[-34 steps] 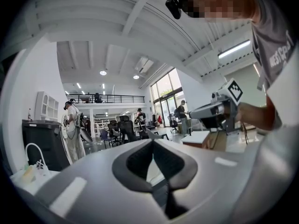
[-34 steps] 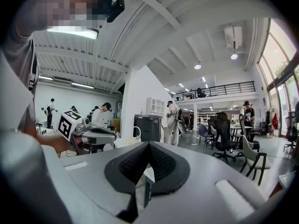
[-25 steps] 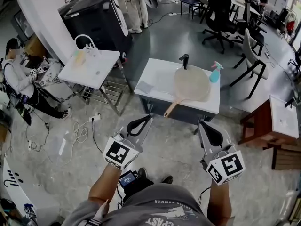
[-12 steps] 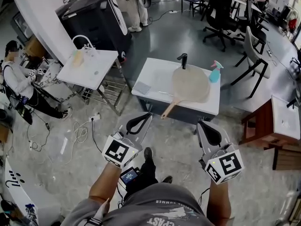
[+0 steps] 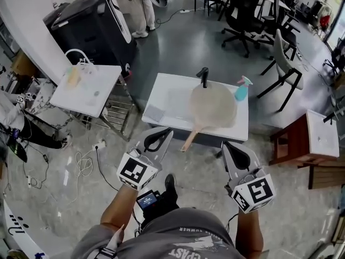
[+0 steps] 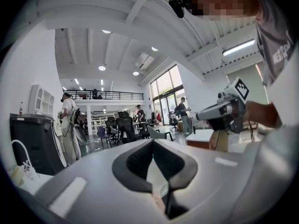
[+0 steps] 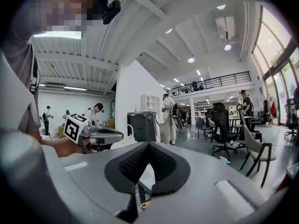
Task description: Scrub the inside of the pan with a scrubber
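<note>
Beige pan (image 5: 213,103) w/ wooden handle lies on white surface (image 5: 172,93), handle poking over near edge. Grey square pad (image 5: 154,113) sits near the surface's front-left corner, teal spray bottle (image 5: 242,89) by pan's far right. L gripper (image 5: 163,133) & R gripper (image 5: 230,145) both short of surface, fingers together, nothing btwn them.

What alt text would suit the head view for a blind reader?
A person's left claw and right claw, both shut, point at a white table bearing a pan, a grey pad and a spray bottle.
</note>
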The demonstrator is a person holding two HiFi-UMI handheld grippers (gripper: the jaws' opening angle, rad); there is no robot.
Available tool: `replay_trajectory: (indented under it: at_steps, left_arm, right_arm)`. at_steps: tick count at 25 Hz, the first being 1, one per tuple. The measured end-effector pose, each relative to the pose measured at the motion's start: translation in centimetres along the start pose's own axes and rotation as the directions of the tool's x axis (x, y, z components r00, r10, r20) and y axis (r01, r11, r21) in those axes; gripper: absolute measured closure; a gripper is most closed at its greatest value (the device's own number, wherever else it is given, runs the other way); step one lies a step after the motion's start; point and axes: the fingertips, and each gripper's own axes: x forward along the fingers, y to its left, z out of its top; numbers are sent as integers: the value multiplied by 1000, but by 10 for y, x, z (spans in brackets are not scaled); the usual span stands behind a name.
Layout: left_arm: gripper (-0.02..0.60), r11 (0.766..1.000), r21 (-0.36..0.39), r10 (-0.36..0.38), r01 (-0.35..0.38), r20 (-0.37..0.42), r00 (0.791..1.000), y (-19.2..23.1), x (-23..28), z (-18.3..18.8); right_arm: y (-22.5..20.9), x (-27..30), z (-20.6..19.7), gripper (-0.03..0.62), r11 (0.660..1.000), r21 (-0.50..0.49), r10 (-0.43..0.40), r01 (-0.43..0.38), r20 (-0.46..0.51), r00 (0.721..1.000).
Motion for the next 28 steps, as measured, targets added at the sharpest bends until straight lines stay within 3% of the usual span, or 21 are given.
replay_trajectory:
  at_steps: [13, 21, 28]
  left_arm:
    - [580, 996, 16, -87, 87, 21, 996, 124, 60, -5]
    - [580, 992, 8, -123, 123, 33, 992, 162, 68, -16]
    - [580, 994, -4, -108, 108, 35, 994, 184, 72, -21]
  right_arm:
    - [-22, 128, 25, 592, 997, 18, -73, 73, 9, 997]
    - [-17, 174, 31, 592, 996, 5, -91, 91, -2, 996]
    - [-21, 200, 35, 592, 997, 1, -80, 80, -1, 997]
